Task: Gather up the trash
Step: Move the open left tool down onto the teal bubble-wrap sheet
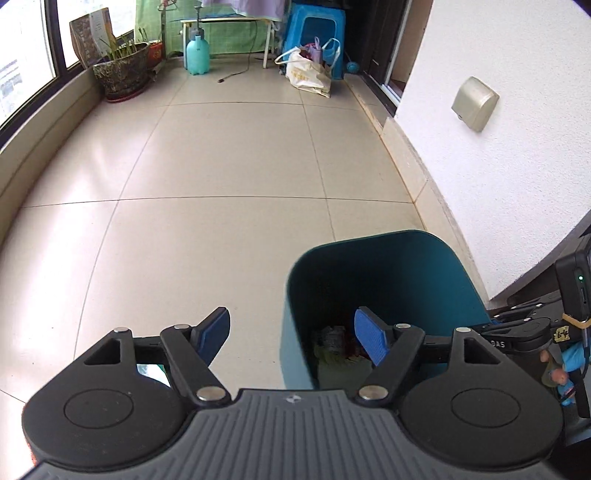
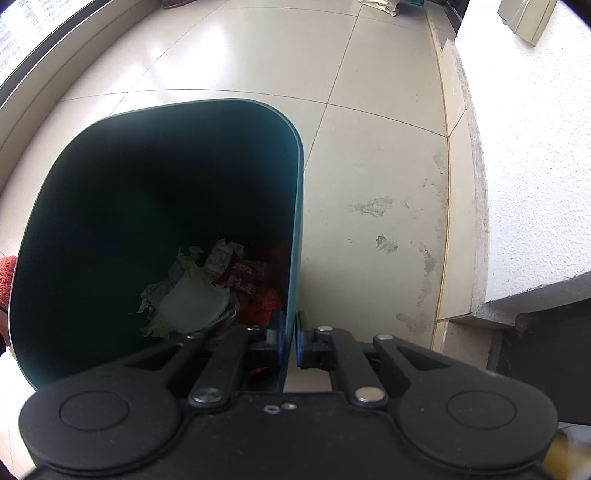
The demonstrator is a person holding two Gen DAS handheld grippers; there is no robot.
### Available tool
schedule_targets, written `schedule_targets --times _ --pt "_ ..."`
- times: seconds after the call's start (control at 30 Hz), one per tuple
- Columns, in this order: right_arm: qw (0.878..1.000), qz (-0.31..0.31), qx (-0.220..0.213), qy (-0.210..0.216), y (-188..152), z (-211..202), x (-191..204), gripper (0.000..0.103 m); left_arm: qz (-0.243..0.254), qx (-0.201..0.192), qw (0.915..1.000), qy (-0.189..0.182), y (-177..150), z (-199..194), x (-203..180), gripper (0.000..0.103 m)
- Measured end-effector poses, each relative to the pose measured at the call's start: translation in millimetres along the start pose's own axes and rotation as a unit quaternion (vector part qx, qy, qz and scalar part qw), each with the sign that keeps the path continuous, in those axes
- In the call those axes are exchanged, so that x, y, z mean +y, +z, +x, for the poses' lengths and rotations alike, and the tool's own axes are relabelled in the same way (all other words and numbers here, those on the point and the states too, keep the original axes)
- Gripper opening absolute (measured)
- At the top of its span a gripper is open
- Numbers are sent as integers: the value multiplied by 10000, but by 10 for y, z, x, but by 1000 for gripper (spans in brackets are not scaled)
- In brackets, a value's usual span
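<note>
A teal trash bin (image 1: 391, 273) stands on the tiled floor close to the white wall. In the right wrist view I look down into the bin (image 2: 110, 177), where a pale cabbage leaf (image 2: 192, 302), crumpled paper (image 2: 221, 254) and a dark red wrapper (image 2: 243, 275) lie at the bottom. My right gripper (image 2: 290, 332) is shut on the bin's right wall, one blue pad inside and one outside. My left gripper (image 1: 291, 317) hovers over the bin's near left corner, open, with nothing between its blue pads.
A potted plant (image 1: 120, 74), a teal spray bottle (image 1: 197, 53), a white bag (image 1: 308, 72) and a blue stool (image 1: 317, 26) stand at the far end. The window ledge runs along the left. The wall carries a grey socket cover (image 1: 474, 103). A red fuzzy item (image 2: 6, 277) shows beside the bin.
</note>
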State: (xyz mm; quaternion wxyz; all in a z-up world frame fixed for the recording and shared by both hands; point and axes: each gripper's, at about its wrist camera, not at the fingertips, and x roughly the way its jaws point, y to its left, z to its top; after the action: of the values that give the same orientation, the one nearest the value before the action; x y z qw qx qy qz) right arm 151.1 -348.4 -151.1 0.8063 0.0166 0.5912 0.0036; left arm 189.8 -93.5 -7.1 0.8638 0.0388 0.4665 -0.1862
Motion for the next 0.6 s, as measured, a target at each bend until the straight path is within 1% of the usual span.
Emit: schedule_targets --times 0.03,0.07,0.13,0.23,0.33,0.47,0.6 --pt "10000 1 4 -8 1 0 4 6 -49 -23 10000 76 -8 8 88 82" --pt "10000 5 6 -10 2 0 5 6 -160 -40 9997 180 -12 -9 228 82" --pt "10000 38 11 6 2 -2 -4 6 -436 37 9984 351 -74 125 507 82" --pt "10000 75 16 41 3 -10 -26 6 -787 381 9941 637 -195 478 884 82" --pt "10000 73 16 47 3 -10 -35 6 -1110 822 9856 971 -356 961 1208 82" --pt "10000 46 19 70 2 -8 -39 6 -1715 1320 9710 1020 -539 1537 1494 82" --pt "9999 86 53 131 6 15 -64 7 -1915 1692 9580 1303 -731 2006 1681 82"
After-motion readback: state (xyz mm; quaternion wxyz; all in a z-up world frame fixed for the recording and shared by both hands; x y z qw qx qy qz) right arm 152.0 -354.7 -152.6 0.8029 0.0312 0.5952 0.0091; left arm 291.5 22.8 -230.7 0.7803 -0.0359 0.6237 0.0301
